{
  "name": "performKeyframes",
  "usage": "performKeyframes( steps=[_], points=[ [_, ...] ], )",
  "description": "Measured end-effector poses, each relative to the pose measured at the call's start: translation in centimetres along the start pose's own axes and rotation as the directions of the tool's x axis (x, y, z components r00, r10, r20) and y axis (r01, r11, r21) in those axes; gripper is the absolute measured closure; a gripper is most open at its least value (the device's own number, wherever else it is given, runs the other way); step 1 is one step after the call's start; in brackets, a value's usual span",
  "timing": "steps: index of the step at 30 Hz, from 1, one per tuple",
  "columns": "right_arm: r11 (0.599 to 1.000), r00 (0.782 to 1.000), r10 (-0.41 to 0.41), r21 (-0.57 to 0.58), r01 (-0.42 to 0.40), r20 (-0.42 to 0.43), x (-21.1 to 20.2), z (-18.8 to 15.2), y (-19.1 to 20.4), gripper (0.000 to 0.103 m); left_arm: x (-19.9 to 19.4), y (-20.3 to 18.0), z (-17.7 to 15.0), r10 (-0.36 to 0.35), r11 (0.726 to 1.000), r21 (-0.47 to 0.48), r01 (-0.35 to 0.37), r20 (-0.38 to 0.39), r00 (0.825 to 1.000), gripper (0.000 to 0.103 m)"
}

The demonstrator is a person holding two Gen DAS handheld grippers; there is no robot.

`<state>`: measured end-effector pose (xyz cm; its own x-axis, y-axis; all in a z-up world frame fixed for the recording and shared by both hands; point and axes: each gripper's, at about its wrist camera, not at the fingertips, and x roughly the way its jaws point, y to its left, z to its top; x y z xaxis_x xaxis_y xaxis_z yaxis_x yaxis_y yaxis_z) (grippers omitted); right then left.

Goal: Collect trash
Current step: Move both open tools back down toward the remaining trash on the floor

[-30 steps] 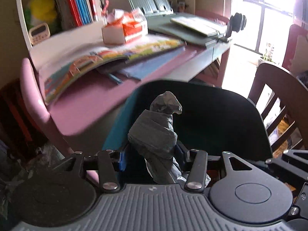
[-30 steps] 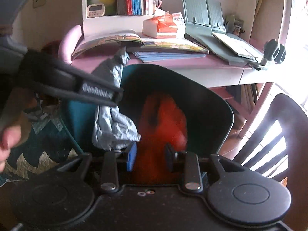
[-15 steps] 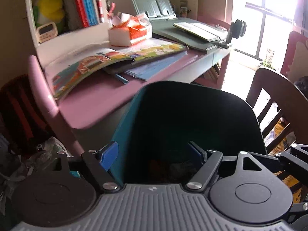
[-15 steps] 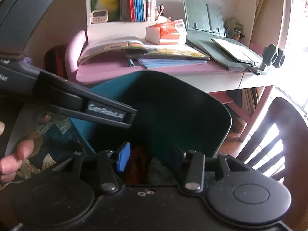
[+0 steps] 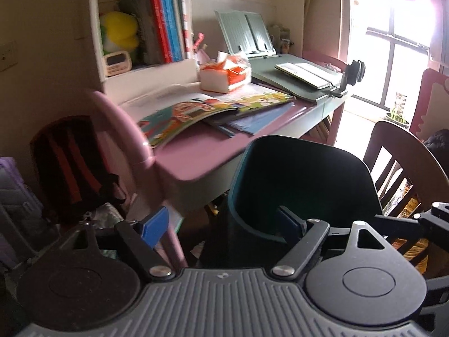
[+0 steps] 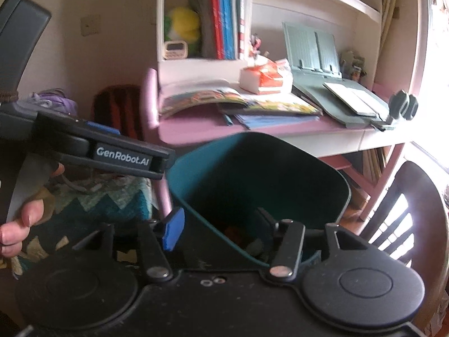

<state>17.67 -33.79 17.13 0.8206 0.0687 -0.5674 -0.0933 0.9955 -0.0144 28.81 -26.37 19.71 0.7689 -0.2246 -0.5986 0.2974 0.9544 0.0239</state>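
A teal trash bin point(image 5: 303, 185) stands on the floor in front of the pink desk; it also shows in the right wrist view point(image 6: 252, 179). Orange and grey trash point(image 6: 241, 238) lies at its bottom. My left gripper point(image 5: 221, 221) is open and empty, its jaws astride the bin's near left rim. It shows from the side in the right wrist view point(image 6: 165, 160). My right gripper point(image 6: 219, 224) is open and empty just above the bin's near rim.
The pink desk point(image 5: 196, 151) holds open picture books point(image 5: 213, 109), a tissue box point(image 5: 224, 75) and a grey book stand point(image 5: 247, 36). A dark wooden chair point(image 5: 404, 163) stands right of the bin. A red and black backpack point(image 5: 73, 163) leans at the left.
My left gripper let go of grey crumpled trash and my right gripper of orange trash; both fell into the bin. Both grippers opened wide and drew back to the left.
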Motion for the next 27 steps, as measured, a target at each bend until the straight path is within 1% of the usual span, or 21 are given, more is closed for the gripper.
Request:
performKeyframes(
  steps=[2, 4, 6, 11, 17, 21, 23, 27],
  points=[
    [1.0, 1.0, 0.022, -0.009, -0.022, 0.009, -0.7, 0.0, 1.1, 0.045, -1.2, 1.4, -0.7, 0.016, 1.0, -0.015, -0.016, 0.008, 1.0, 0.016],
    [0.999, 0.999, 0.047, -0.019, -0.047, 0.017, -1.3, 0.0, 2.3, 0.045, -2.3, 3.0, -1.5, 0.031, 0.999, -0.035, -0.031, 0.016, 0.999, 0.008],
    [0.997, 0.997, 0.072, -0.03, -0.071, 0.02, -1.6, 0.0, 3.6, 0.044, -3.5, 4.7, -2.5, 0.039, 0.998, -0.058, -0.038, 0.031, 0.999, 0.003],
    [0.988, 0.989, 0.147, -0.053, -0.146, 0.017, -1.8, -0.3, 7.1, 0.043, -5.7, 9.0, -5.1, 0.074, 0.992, -0.103, -0.07, 0.031, 0.997, 0.003],
    [0.965, 0.969, 0.248, -0.09, -0.248, -0.007, -0.2, -1.4, 12.6, 0.043, -7.5, 14.0, -9.6, 0.117, 0.984, -0.134, -0.115, 0.007, 0.993, 0.002],
    [0.94, 0.944, 0.328, -0.086, -0.331, -0.047, 1.8, -2.8, 16.8, 0.043, -8.5, 17.6, -13.5, 0.126, 0.976, -0.175, -0.127, -0.018, 0.992, 0.002],
    [0.924, 0.927, 0.369, -0.084, -0.374, -0.068, 3.2, -3.6, 18.8, 0.042, -8.6, 19.6, -15.7, 0.14, 0.967, -0.209, -0.146, -0.043, 0.989, 0.002],
    [0.896, 0.899, 0.429, -0.088, -0.436, -0.085, 5.7, -5.6, 22.5, 0.041, -8.3, 23.4, -20.2, 0.147, 0.95, -0.267, -0.165, -0.088, 0.985, 0.002]
  ],
)
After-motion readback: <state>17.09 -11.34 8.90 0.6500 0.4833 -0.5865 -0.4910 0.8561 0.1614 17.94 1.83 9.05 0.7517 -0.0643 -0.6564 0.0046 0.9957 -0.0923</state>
